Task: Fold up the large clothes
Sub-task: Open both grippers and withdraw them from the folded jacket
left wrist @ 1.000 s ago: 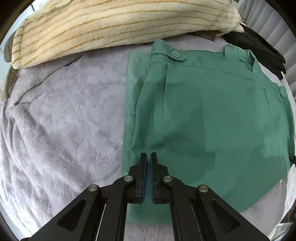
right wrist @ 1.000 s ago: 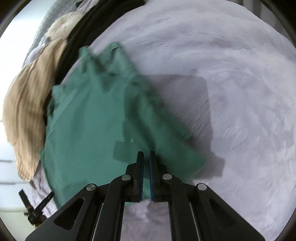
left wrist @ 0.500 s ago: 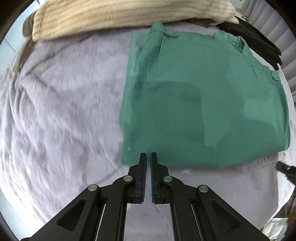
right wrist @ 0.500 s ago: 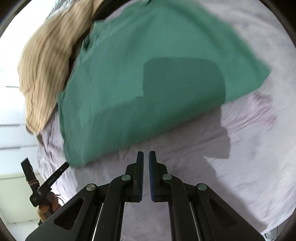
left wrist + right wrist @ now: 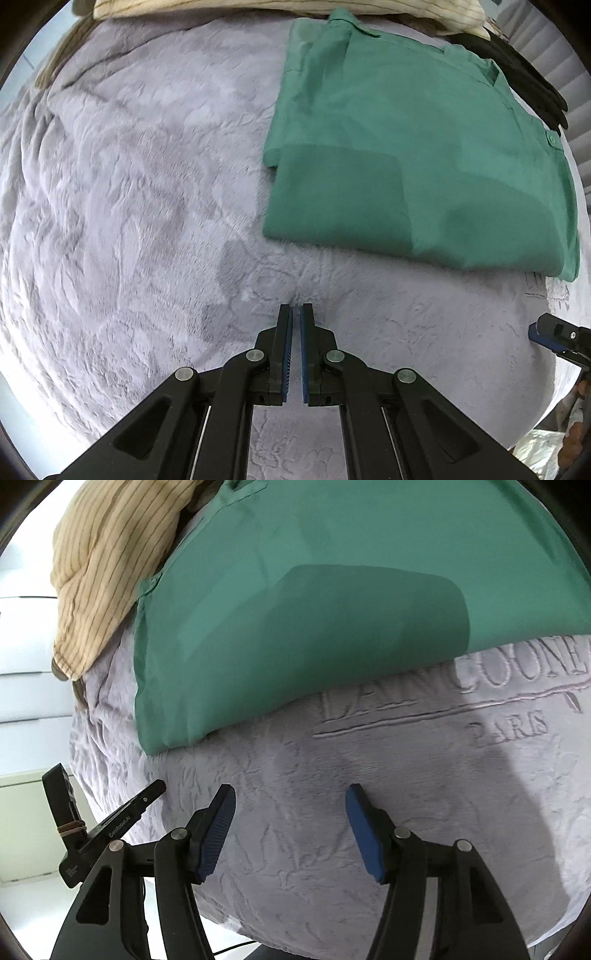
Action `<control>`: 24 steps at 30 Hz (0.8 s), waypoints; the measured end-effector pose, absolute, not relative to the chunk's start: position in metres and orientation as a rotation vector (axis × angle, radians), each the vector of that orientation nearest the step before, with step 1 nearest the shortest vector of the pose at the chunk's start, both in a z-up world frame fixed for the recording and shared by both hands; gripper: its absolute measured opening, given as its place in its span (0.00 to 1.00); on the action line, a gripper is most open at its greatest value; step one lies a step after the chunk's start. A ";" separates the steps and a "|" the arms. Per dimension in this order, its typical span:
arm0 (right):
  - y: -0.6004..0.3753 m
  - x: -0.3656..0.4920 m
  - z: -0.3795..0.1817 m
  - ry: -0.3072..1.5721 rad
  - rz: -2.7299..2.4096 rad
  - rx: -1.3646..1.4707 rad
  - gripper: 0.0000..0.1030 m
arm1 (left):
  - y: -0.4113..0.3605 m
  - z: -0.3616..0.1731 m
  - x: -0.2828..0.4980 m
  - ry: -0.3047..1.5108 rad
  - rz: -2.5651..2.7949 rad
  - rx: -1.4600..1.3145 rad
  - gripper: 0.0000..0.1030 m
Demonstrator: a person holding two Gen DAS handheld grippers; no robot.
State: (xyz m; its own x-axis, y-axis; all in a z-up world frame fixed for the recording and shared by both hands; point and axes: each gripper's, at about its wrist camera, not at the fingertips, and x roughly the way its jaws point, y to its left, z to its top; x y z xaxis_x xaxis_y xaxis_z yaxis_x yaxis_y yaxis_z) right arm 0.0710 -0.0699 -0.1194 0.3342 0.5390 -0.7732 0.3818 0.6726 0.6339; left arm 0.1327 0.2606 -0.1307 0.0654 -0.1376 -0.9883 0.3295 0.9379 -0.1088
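**Two grippers, nothing held: green garment folded on the blanket**

Two tools in our hands, and neither has any cloth in it. Our left gripper [image 5: 296, 314] has its pads pressed together with nothing between them, pointing down at bare blanket [image 5: 129, 221] just short of the garment's near edge. Our right gripper [image 5: 290, 801] is opening, its jaws already well spread over the blanket with only plush fabric beneath them.

The green garment [image 5: 417, 158] lies flat, doubled over into a rough rectangle, its waistband end up against the striped beige cloth [image 5: 258, 7] and some black clothing [image 5: 528, 85] at the far side. The fold edge faces us, which we'd guess is why both tools sit on this side. The right one spreading looks like we're getting ready to pinch that near edge for another fold.
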 end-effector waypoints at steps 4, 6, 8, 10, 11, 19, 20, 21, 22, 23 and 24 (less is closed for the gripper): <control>-0.059 0.076 -0.119 1.287 0.129 0.874 0.65 | 0.285 -0.130 0.124 1.469 -0.353 0.133 0.05; -0.055 0.078 -0.119 1.295 0.132 0.867 0.65 | 0.291 -0.130 0.123 1.467 -0.358 0.118 0.05; -0.052 0.080 -0.119 1.302 0.134 0.862 0.65 | 0.297 -0.129 0.121 1.461 -0.368 0.096 0.05; -0.048 0.081 -0.118 1.305 0.135 0.854 0.66 | 0.305 -0.132 0.116 1.457 -0.387 0.073 0.09; -0.046 0.082 -0.118 1.305 0.133 0.849 0.66 | 0.309 -0.132 0.119 1.458 -0.393 0.065 0.58; -0.038 0.088 -0.116 1.304 0.135 0.844 0.68 | 0.334 -0.148 0.118 1.420 -0.361 0.042 1.00; -0.038 0.089 -0.116 1.302 0.137 0.845 0.68 | 0.338 -0.152 0.119 1.421 -0.346 0.048 1.00; -0.036 0.090 -0.115 1.300 0.140 0.844 0.68 | 0.341 -0.154 0.120 1.417 -0.333 0.049 1.00; -0.035 0.091 -0.114 1.297 0.142 0.842 0.68 | 0.345 -0.156 0.122 1.415 -0.322 0.052 1.00; -0.034 0.092 -0.114 1.294 0.144 0.841 0.68 | 0.348 -0.159 0.124 1.416 -0.321 0.048 1.00; -0.033 0.093 -0.113 1.290 0.148 0.842 0.68 | 0.352 -0.163 0.125 1.423 -0.323 0.037 1.00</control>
